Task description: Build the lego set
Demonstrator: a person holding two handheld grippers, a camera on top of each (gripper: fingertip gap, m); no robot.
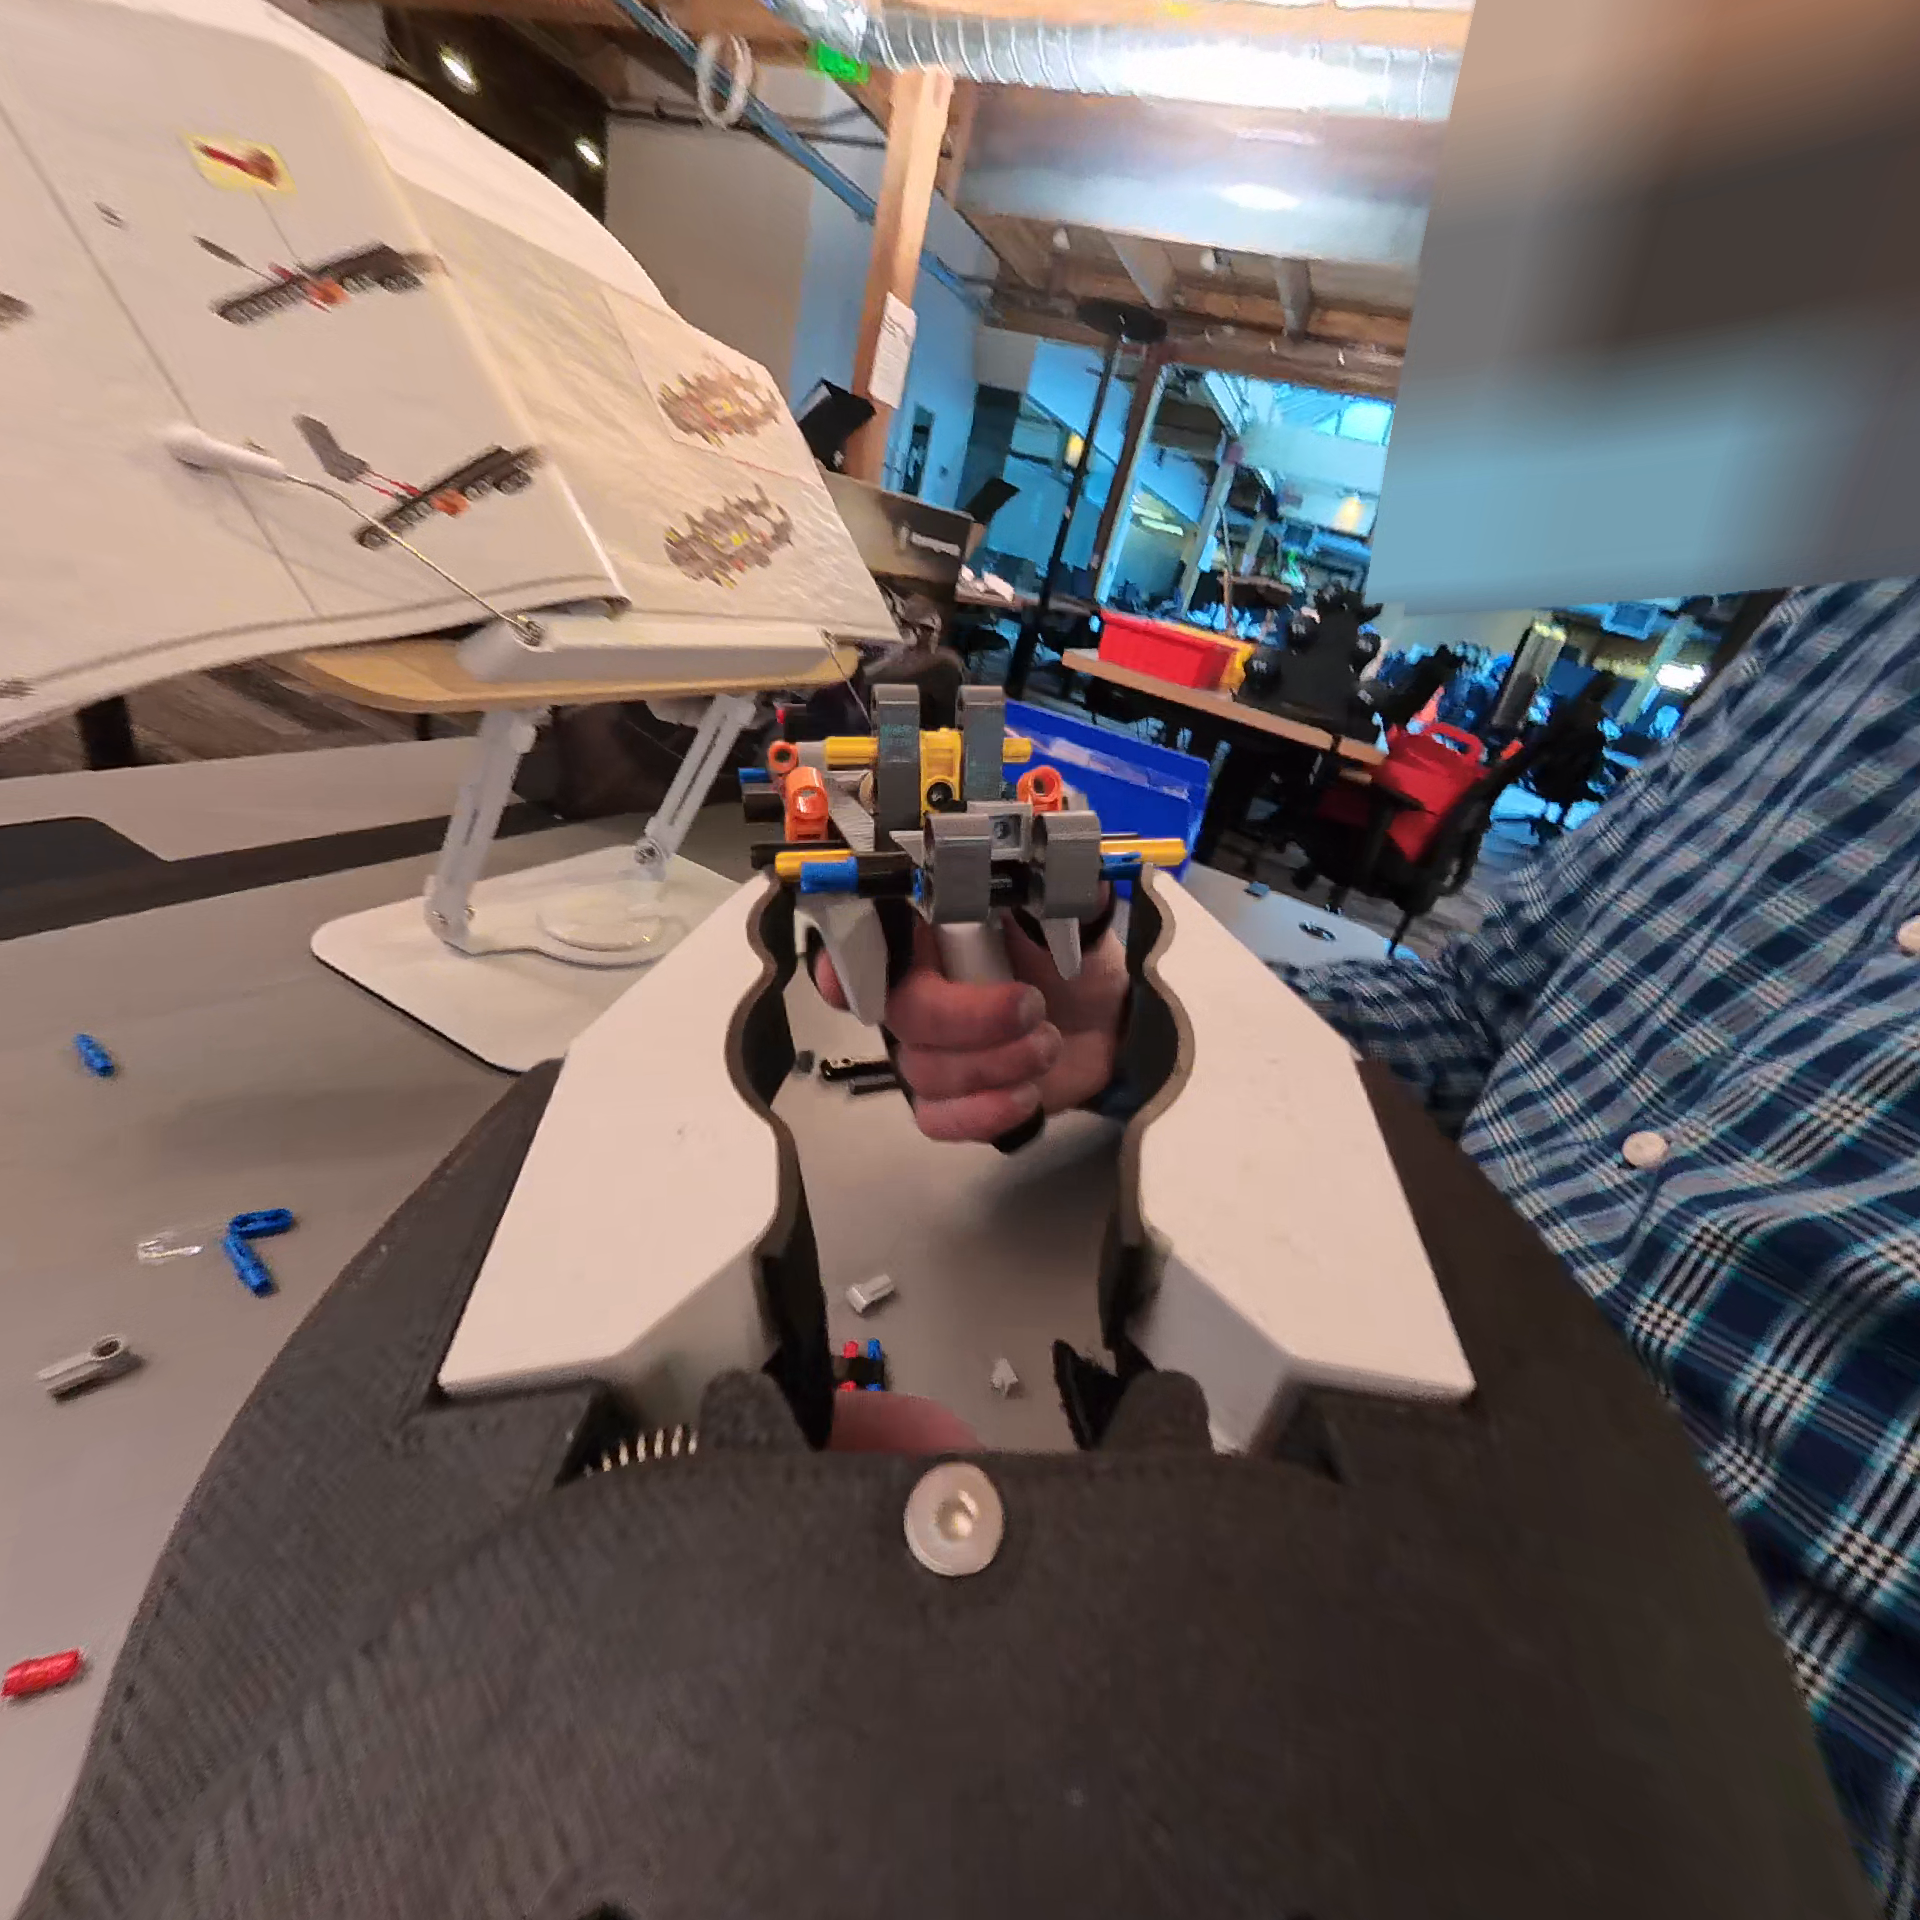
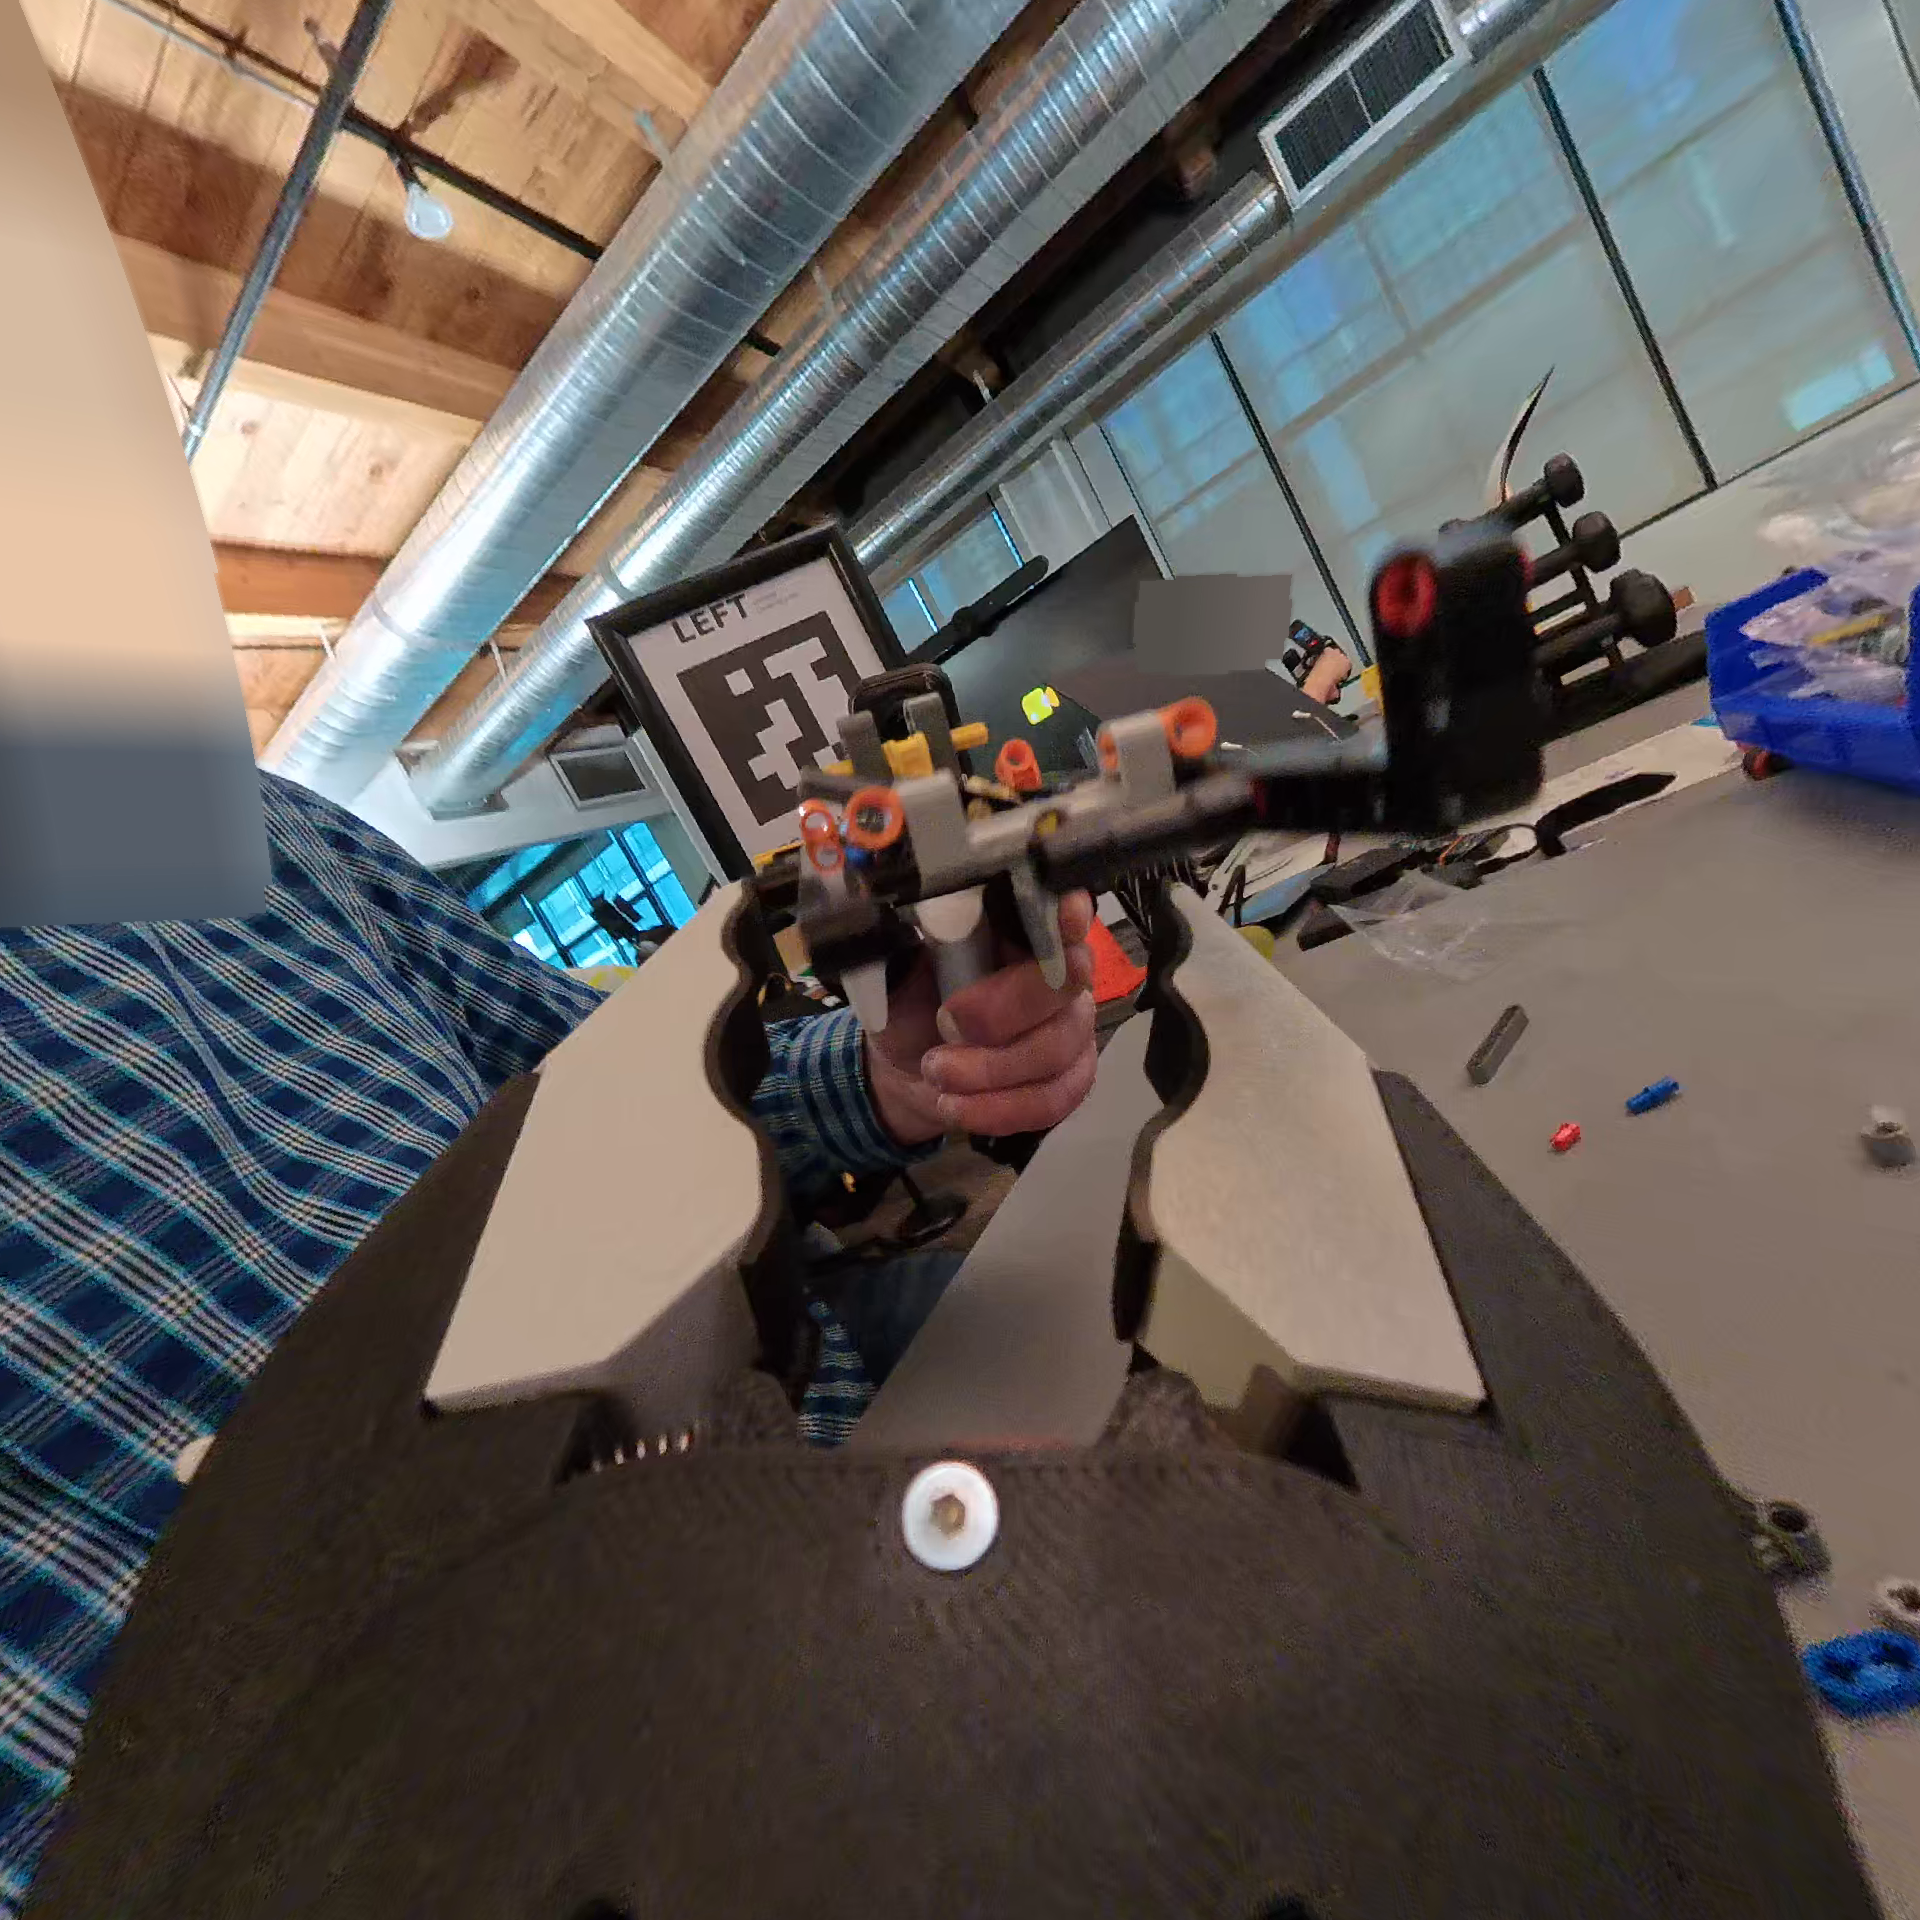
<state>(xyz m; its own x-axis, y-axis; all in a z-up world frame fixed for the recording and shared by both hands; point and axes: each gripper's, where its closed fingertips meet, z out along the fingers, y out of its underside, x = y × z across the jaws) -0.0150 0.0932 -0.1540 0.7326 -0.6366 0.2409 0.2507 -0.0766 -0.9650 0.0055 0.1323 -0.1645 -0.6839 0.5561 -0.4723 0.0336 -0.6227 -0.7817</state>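
Now, lego assembly [image 1: 935, 821]: raised off the bench [image 1: 260, 1091], level with the fingertips of both grippers. It is grey, with yellow, orange, blue and black parts. In the right wrist view a black beam runs from it to a black block with a red hole [image 2: 1455, 696].
Hand [image 1: 977, 1039]: bare, closed around the assembly's lower grey parts from below.
Left gripper [image 1: 961, 914]: fingers wide apart, the assembly across the gap at their tips. Whether they touch it cannot be told.
Right gripper [image 2: 956, 914]: fingers likewise wide apart, with the assembly and the hand showing between the tips. Contact is unclear.
Instruction book [image 1: 312, 364]: open on a white stand [image 1: 540, 831], on the bench behind and left of the assembly.
Loose pieces: a blue angled piece [image 1: 255, 1247], a grey connector [image 1: 88, 1363], a red pin [image 1: 42, 1673] and a blue pin [image 1: 94, 1055] lie scattered on the bench in front of the stand.
Blue bin [image 2: 1818, 686]: on the bench, well apart from the assembly.
Person: a blue plaid shirt [image 1: 1662, 1039] close beside the grippers.
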